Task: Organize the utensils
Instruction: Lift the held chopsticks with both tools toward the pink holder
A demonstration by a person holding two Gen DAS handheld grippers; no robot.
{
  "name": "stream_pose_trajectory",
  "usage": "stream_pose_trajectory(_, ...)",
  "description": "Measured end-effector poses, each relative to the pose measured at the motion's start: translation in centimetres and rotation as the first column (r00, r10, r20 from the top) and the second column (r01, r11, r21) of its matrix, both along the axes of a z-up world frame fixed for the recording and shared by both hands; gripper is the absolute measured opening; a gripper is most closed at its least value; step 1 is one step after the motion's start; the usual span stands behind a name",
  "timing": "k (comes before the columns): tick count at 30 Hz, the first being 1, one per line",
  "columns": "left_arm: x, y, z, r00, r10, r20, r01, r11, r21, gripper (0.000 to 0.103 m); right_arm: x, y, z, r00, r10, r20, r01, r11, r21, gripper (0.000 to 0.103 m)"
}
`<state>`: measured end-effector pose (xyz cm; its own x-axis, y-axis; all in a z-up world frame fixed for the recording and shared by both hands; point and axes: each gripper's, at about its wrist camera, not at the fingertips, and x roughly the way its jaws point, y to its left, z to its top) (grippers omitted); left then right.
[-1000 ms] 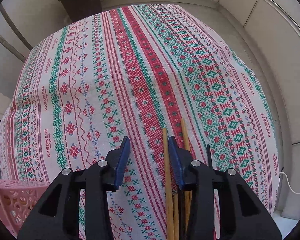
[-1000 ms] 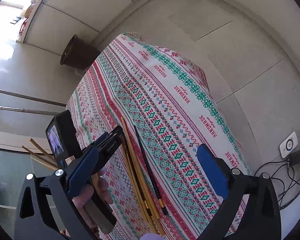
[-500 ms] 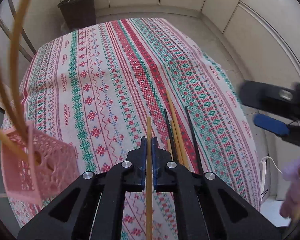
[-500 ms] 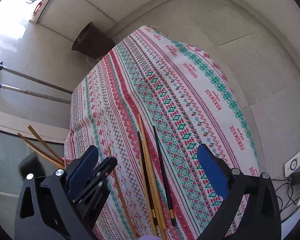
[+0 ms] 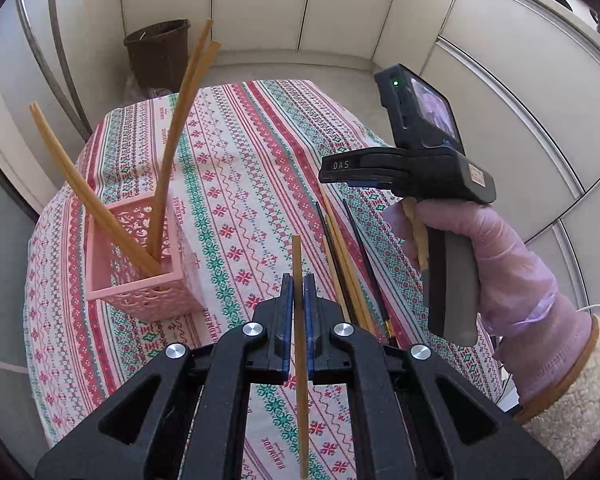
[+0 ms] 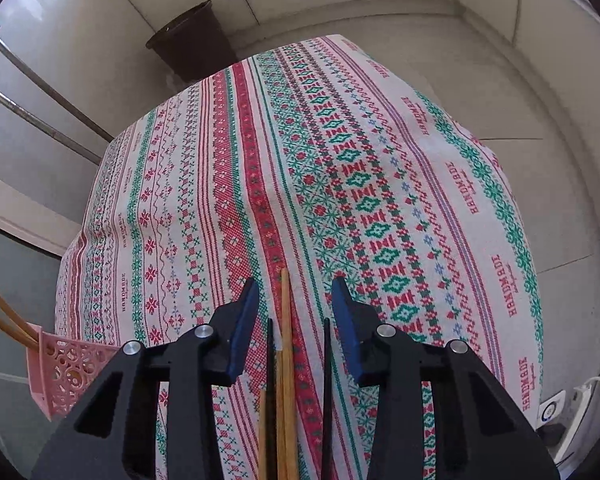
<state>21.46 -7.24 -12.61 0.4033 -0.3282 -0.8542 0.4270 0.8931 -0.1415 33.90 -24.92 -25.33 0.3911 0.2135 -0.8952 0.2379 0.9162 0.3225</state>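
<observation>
One wooden chopstick (image 5: 299, 320) is pinched in the left gripper (image 5: 298, 292) beside the pink basket (image 5: 140, 280), awaiting a tilt and drop inside, while the right gripper (image 6: 294, 300) hangs wide over the chopsticks on the tablecloth (image 6: 286, 352).

I work in a home setting, likely a tiled balcony or utility corner. Evidence: a table under a knitted-pattern tablecloth (image 6: 300, 184) printed "HANDMADE", pale tiled walls (image 5: 260, 4), a dark waste bin (image 5: 158, 54) at the far left, metal rails (image 6: 40, 120) left.
</observation>
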Motion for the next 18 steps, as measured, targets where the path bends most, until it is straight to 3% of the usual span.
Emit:
stream_pose_trajectory(8,-1.0,1.2,0.8,1.0,-0.01,0.016,0.01,1.0,-0.025,0.004,1.0,1.9,-1.8,0.999,0.026,-0.032,-0.028,0.998,-0.051,0.029)
stream_pose_trajectory(10,-1.1,1.7,0.8,1.0,-0.007,0.016,0.007,1.0,-0.027,0.004,1.2,2.2,-1.9,0.999,0.024,-0.035,-0.026,0.998,-0.056,0.021)
stream_pose_trajectory(12,-1.1,2.0,0.6,1.0,0.001,0.015,-0.001,1.0,-0.02,0.005,1.1,2.6,-2.1,0.999,0.02,-0.038,-0.023,0.996,-0.082,0.006)
stream_pose_trajectory(18,-1.2,2.9,0.7,1.0,0.024,0.015,-0.024,1.0,-0.014,0.005,0.1,2.4,-1.4,1.0,-0.013,-0.013,0.012,0.996,-0.092,0.005)
